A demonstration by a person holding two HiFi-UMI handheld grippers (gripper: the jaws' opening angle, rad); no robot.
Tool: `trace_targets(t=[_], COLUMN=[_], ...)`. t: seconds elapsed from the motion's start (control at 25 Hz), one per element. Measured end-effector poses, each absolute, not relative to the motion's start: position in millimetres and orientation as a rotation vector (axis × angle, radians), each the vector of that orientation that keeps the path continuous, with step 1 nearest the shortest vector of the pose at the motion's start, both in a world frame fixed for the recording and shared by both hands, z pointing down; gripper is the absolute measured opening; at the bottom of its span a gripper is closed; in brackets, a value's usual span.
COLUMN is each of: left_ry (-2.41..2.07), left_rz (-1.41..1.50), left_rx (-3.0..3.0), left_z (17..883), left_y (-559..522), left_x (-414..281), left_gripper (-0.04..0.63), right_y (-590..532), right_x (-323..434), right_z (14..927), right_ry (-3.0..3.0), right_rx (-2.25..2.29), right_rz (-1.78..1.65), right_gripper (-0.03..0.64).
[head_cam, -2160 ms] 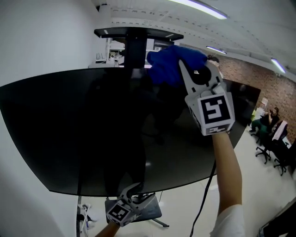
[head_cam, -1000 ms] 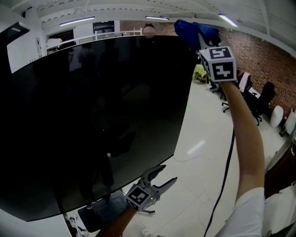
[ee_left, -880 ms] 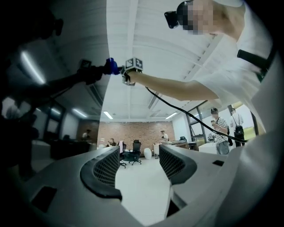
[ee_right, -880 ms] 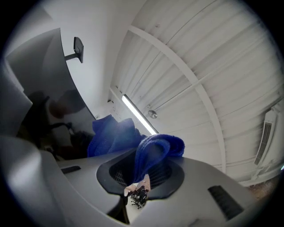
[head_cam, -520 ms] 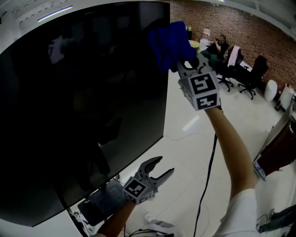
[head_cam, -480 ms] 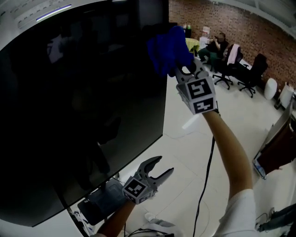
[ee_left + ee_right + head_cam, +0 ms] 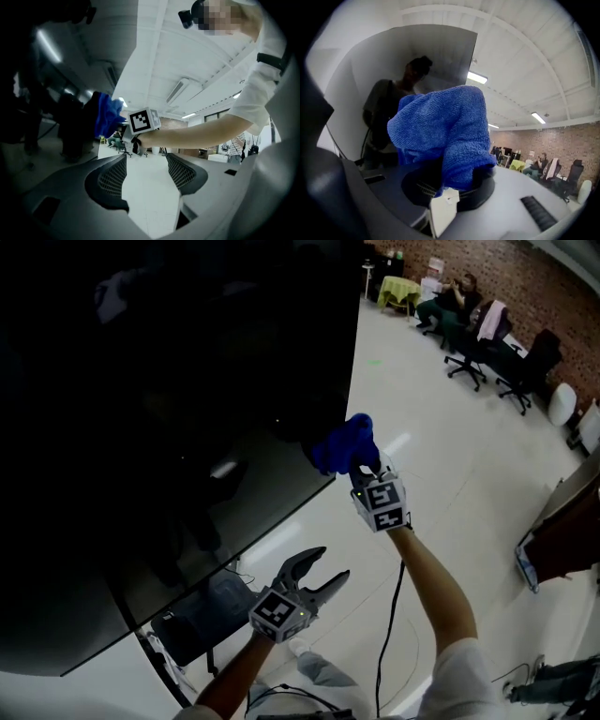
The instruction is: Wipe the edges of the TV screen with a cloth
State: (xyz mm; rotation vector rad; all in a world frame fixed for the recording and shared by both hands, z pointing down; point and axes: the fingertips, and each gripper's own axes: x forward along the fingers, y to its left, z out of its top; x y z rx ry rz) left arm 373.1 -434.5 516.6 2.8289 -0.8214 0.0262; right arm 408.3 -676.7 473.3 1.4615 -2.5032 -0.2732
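The big black TV screen fills the left of the head view. A blue cloth presses against its lower right corner, and my right gripper is shut on the cloth, marker cube toward me. In the right gripper view the cloth bunches over the jaws and hides the tips of the right gripper; the glossy screen lies just beyond. My left gripper hangs open below the screen's bottom edge, holding nothing. The left gripper looks up at the cloth.
The TV's stand base sits on the floor under the screen. A black cable trails down by my right arm. Office chairs and seated people are far back by a brick wall, past white floor.
My right gripper carried the cloth along the top edge to the upper right corner, then down the right edge to the lower right corner. The left gripper stayed low and open.
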Motion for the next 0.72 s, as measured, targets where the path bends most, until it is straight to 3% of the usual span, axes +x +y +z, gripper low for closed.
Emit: trace_targets(t=[0.32,0.72], left_ry=[-0.926,-1.099], left_rz=[0.053,0.069], left_rx=[2.798,2.73], left_z=[549,546], left_y=[-437,-424], left_x=[355,316], left_gripper=[0.256,0.256], right_y=[-705,-679], right_x=[429,413], right_z=[633,691], right_ry=[-2.286,-2.272], right_rx=[1.419,1.506], right_rz=[0.124,0.555], right_gripper=[0.077,0.081])
